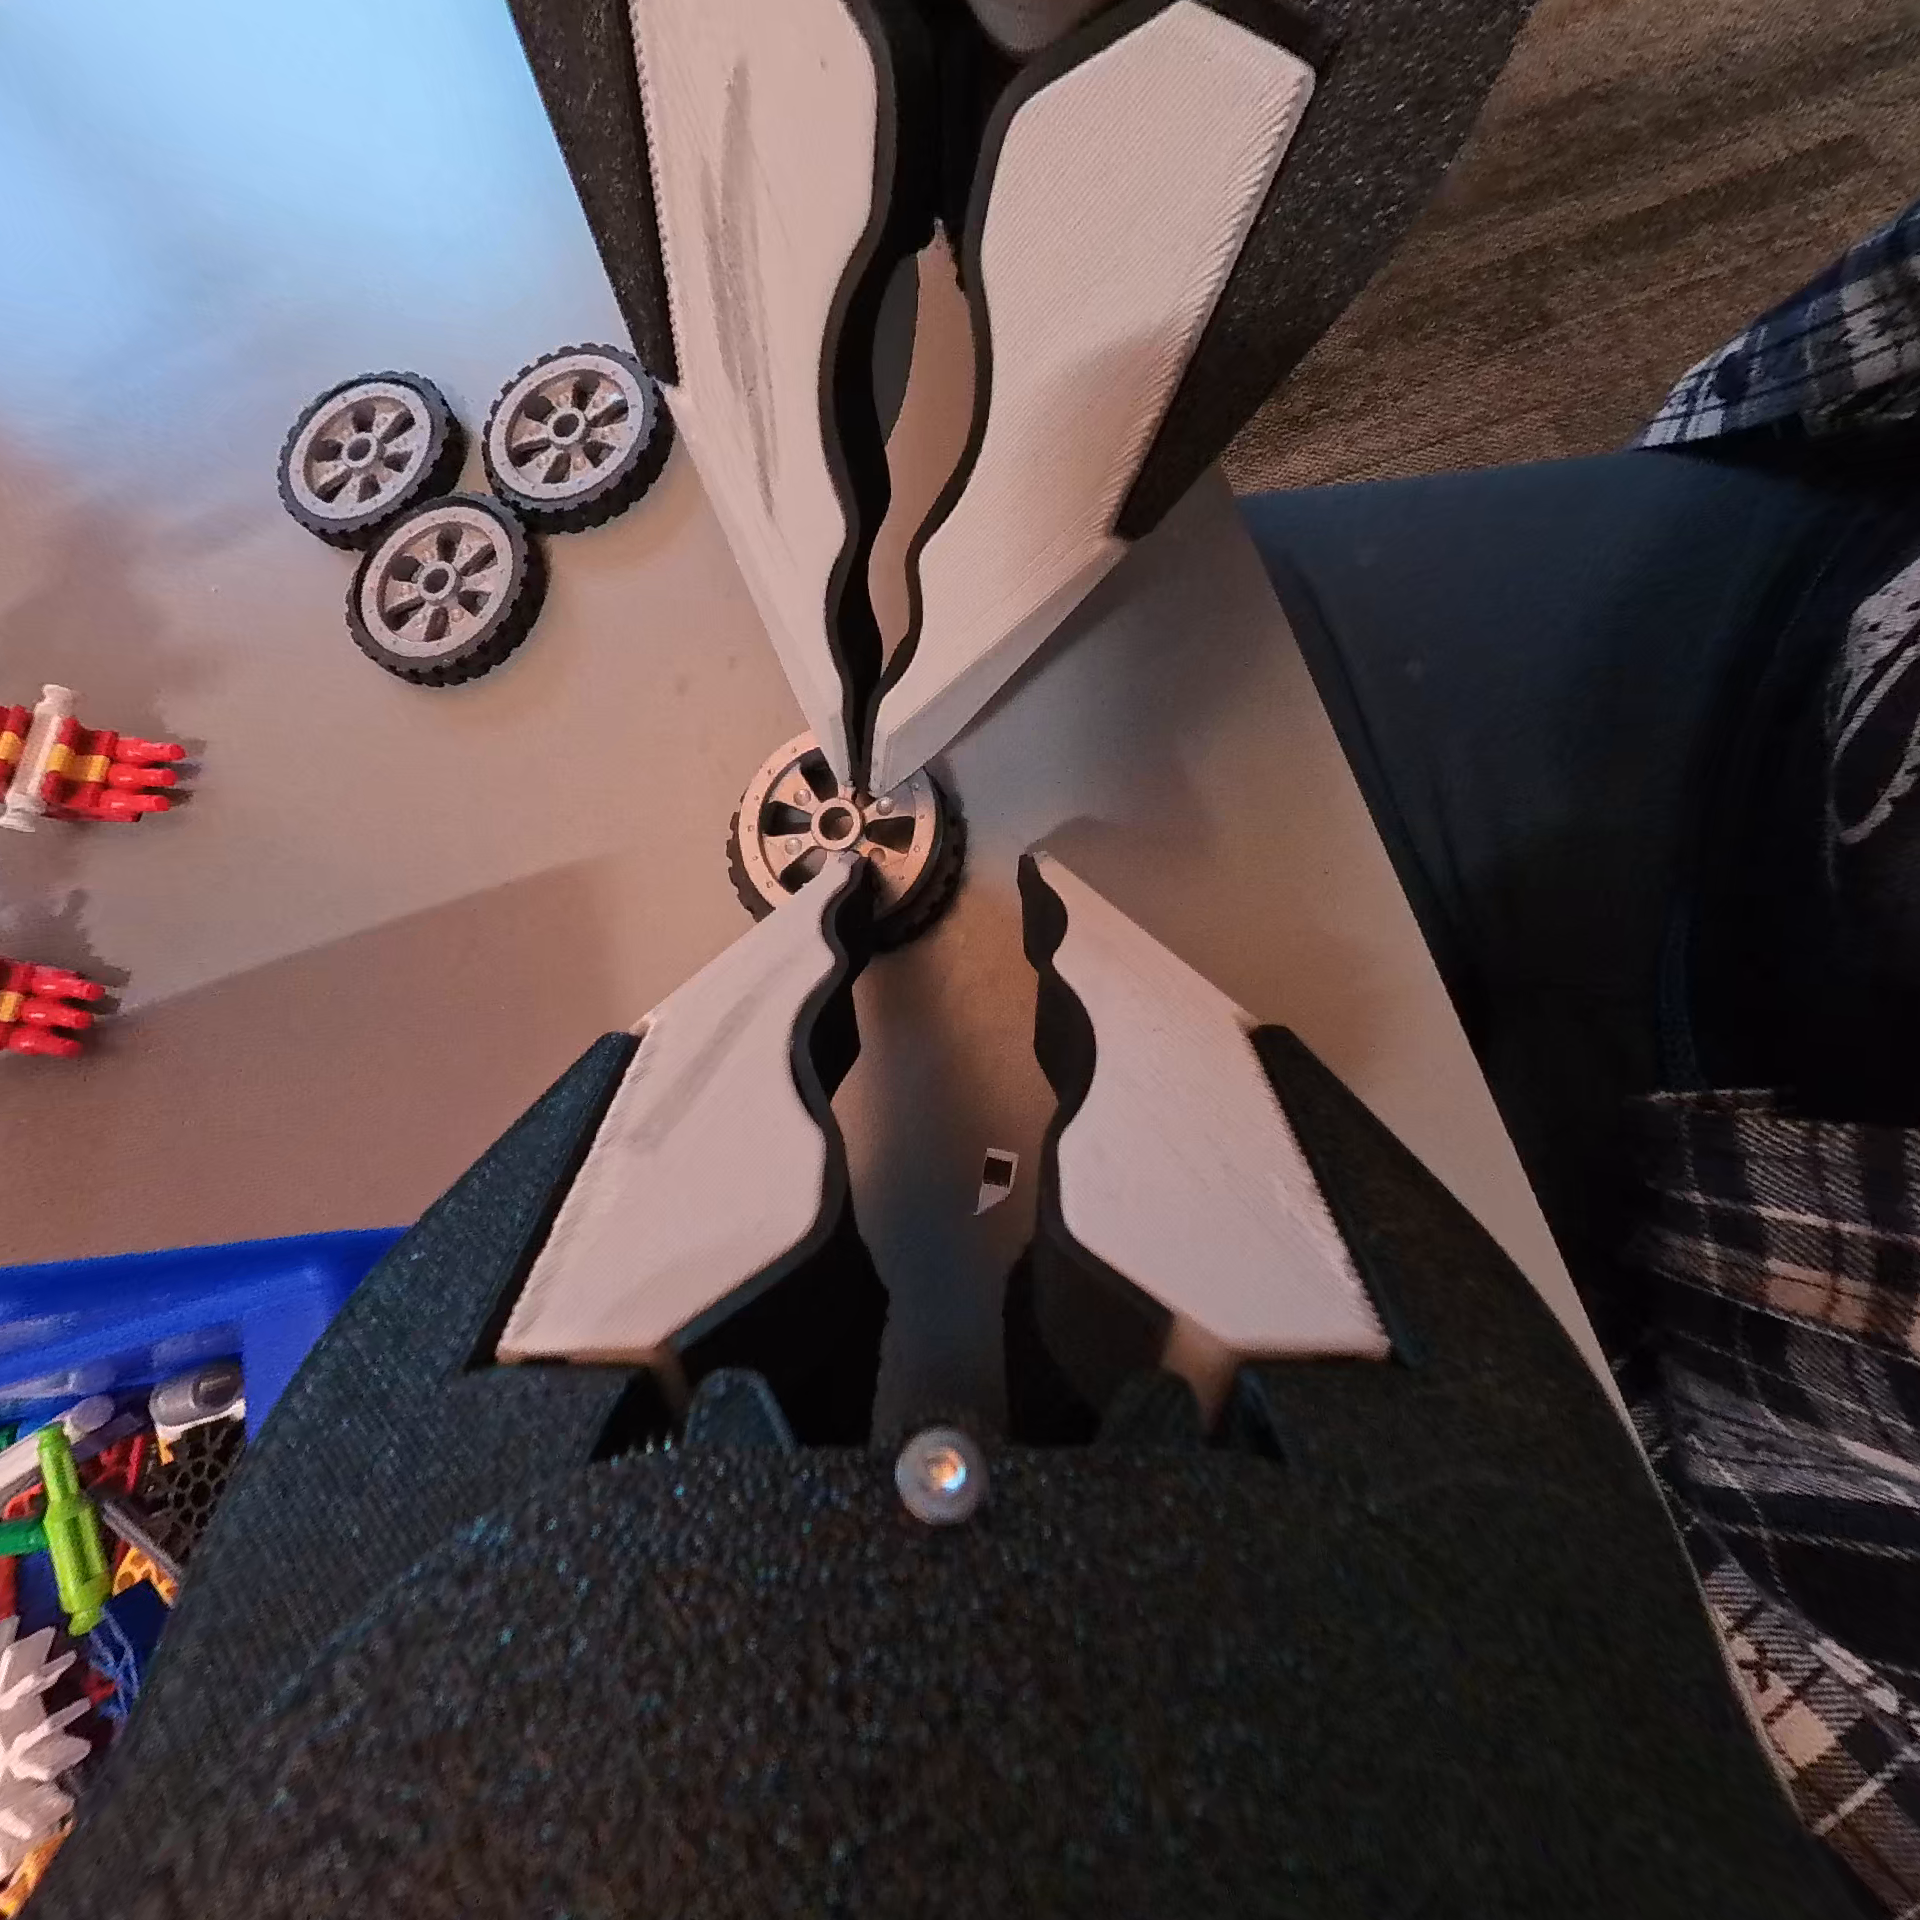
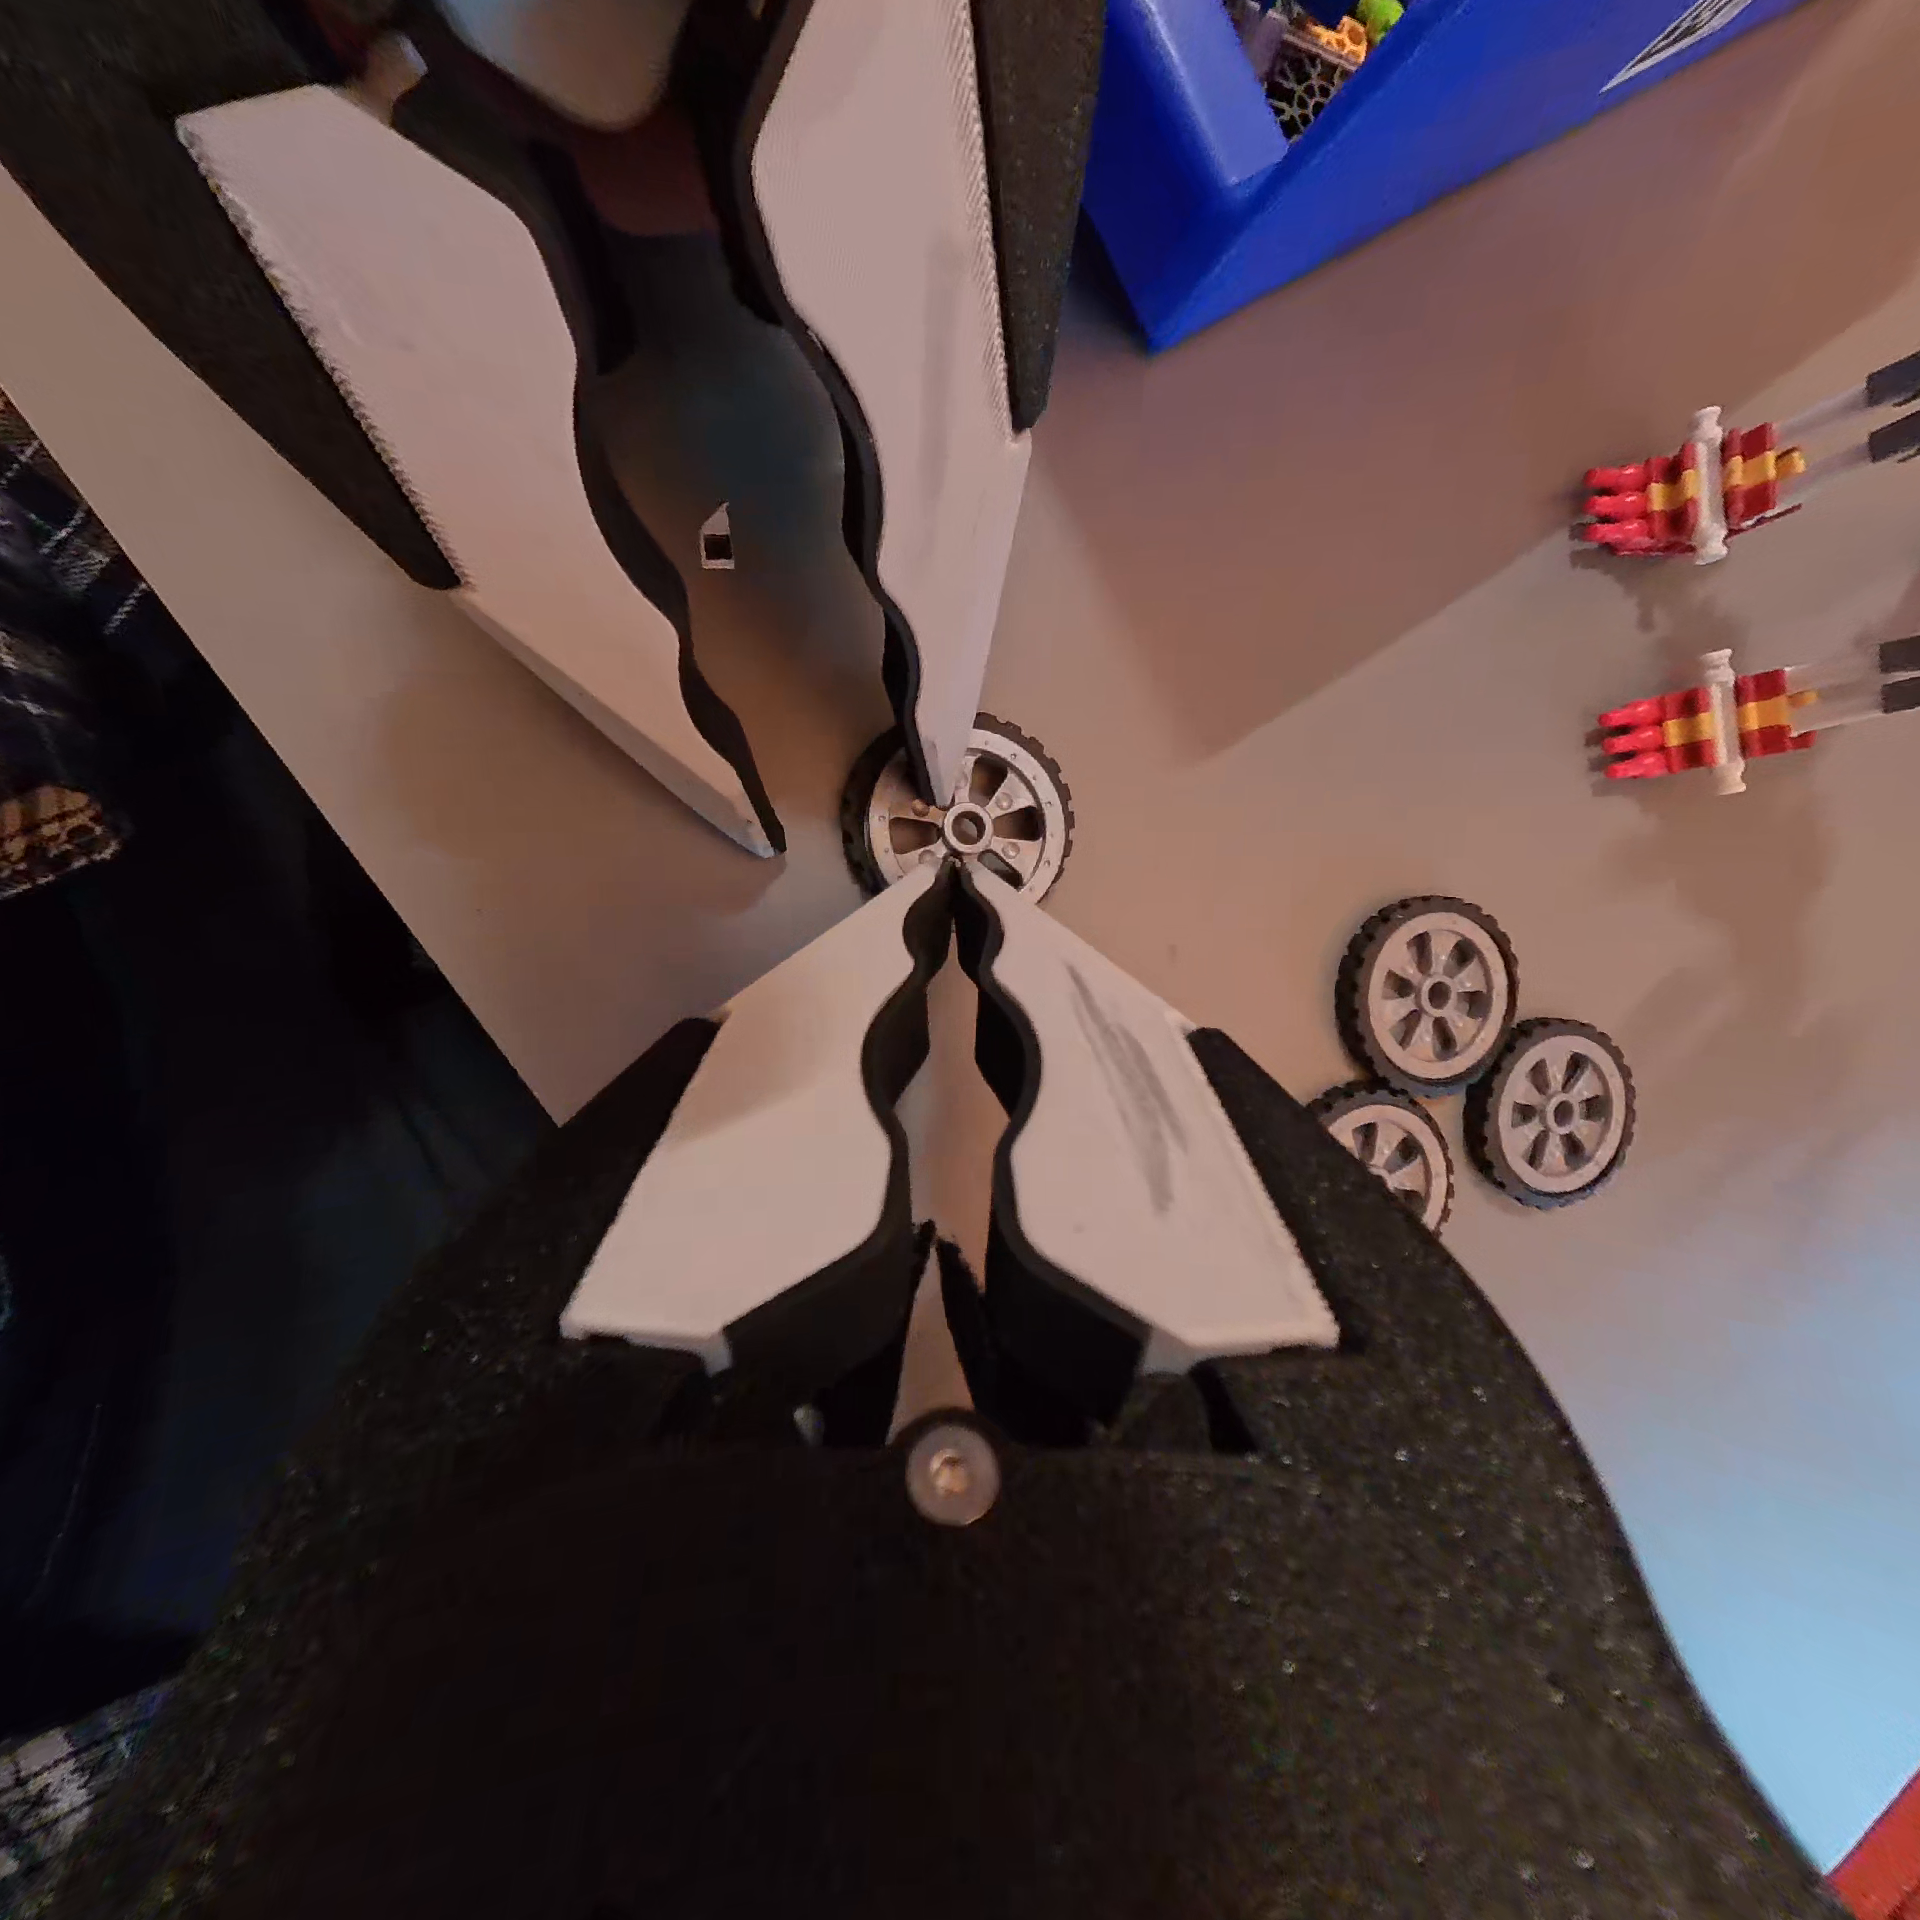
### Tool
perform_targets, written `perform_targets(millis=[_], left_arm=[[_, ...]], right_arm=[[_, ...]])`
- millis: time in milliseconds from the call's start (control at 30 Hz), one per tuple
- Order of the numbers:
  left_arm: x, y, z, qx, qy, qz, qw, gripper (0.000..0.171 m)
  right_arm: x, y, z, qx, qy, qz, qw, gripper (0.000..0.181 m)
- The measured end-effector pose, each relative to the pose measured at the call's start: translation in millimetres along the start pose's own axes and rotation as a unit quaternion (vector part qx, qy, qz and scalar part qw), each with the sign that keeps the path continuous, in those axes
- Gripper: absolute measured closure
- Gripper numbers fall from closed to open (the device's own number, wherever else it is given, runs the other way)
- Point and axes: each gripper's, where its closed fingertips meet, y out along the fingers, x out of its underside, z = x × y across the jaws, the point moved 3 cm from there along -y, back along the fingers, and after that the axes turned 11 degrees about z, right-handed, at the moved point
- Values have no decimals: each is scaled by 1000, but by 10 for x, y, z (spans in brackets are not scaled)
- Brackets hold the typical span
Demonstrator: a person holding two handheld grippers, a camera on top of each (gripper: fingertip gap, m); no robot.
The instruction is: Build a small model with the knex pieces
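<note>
Four toy wheels with black tyres and grey spoked hubs on pale worktop [image 1: 416, 935] [image 2: 1351, 675]. Lone wheel [image 1: 805, 842] [image 2: 1013, 821] flat on worktop, close to worktop's edge, wedged between two grippers meeting tip to tip. Left gripper [image 1: 935, 871] [image 2: 852, 821] spread wide: one of its fingers [image 1: 727, 1081] with tip on lone wheel's hub face, the other down beside lone wheel, off the tyre, gripping nothing. Right gripper [image 1: 864, 774] [image 2: 953, 881] pressed together, tips touching lone wheel right by centre hole; cannot tell whether a spoke or anything else pinched between them. Other three wheels [image 1: 442, 587] [image 2: 1439, 992] clustered flat, touching one another, near lone wheel but clear of it and of both grippers. Two red-and-yellow connector bundles [image 1: 94, 769] [image 2: 1704, 494] with white rods lying side by side, farther from lone wheel than the cluster. Blue bin [image 1: 156, 1288] [image 2: 1195, 208] of mixed coloured building pieces well apart from lone wheel, behind left gripper's body. Plaid sleeve [image 1: 1766, 1351] and dark clothing off worktop's edge, on the side of lone wheel away from the cluster.
</note>
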Motion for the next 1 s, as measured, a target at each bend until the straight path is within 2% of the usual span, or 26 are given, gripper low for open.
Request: perform_targets(millis=[200, 300, 367, 600, 700, 767, 833, 900, 1000], left_arm=[[2, 2, -2, 1, -1, 0, 1000, 144], [3, 2, -5, 3, -4, 0, 1000, 144], [3, 3, -7, 4, -6, 0, 1000, 144], [3, 2, -5, 3, -3, 1, 1000, 144], [3, 1, -6, 3, -3, 1, 1000, 144], [3, 1, -6, 3, -3, 1, 1000, 145], [3, 0, -6, 2, -3, 1, 1000, 145], [2, -1, -6, 3, -3, 1, 1000, 145], [1, -1, -6, 2, -3, 1, 1000, 145]], right_arm=[[-14, -45, -3, -9, 43, 37, 998, 181], [-75, -53, -90, -15, 35, 49, 998, 181], [-57, -25, -78, -6, 28, 39, 999, 181], [-80, -25, -134, -41, 38, 43, 997, 179], [-76, -23, -103, -27, 26, 35, 999, 179], [-60, -20, -122, -37, 27, 32, 998, 170], [-60, -21, -130, -39, 21, 28, 999, 168], [-55, -11, -109, -30, 8, 18, 999, 176], [-58, -1, -105, -32, -2, 8, 999, 177]])
